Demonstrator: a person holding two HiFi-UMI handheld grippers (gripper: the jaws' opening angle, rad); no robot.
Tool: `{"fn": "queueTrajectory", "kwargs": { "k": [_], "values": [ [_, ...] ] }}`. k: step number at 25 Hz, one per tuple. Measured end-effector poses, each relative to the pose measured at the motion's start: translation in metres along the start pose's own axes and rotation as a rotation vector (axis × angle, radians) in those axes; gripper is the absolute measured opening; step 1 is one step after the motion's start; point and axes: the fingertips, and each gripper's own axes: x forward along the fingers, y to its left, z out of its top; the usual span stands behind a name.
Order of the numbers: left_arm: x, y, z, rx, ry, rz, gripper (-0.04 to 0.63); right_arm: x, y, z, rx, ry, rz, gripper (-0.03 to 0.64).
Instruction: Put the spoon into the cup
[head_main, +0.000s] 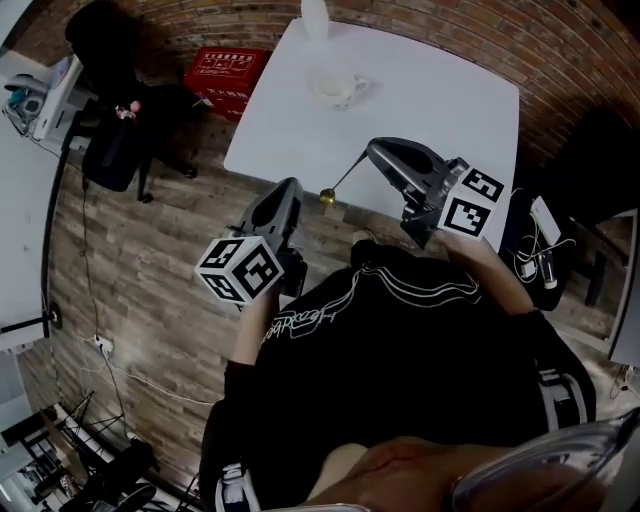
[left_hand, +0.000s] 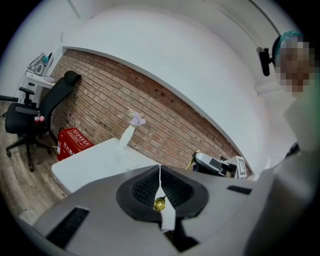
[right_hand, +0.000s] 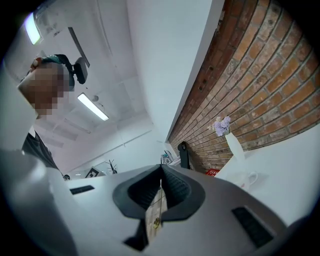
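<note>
Only overhead does the spoon (head_main: 345, 178) in the right tool (head_main: 371, 151) show whole.

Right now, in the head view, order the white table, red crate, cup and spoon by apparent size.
Largest: white table
red crate
cup and spoon look similar, spoon nearer the camera, so unranked.

Polished, gleaming metal on the slim gold-coloured spoon (head_main: 327, 197). Smooth, glossy ceramic for the small white cup (head_main: 340, 90), set on a matt, even white tabletop (head_main: 440, 100). Rough, unglazed red brick wall (head_main: 560, 45). Dull, grainy, worn grey-brown wood-plank floor (head_main: 150, 260).
</note>
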Motion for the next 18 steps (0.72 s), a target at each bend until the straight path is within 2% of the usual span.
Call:
{"fn": "queueTrajectory", "kwargs": {
  "k": [9,14,18],
  "values": [
    [0.069,0.024,0.029,-0.012,0.043,-0.012,0.008,0.024,-0.076,0.043,-0.014,-0.041,-0.058,0.0],
    [0.112,0.023,0.053,0.011,0.057,-0.032,0.008,0.035,-0.113,0.07,-0.03,-0.061,-0.071,0.0],
    [0.133,0.03,0.063,0.015,0.066,-0.04,0.008,0.046,-0.14,0.074,-0.035,-0.043,-0.097,0.0]
  ]
}}
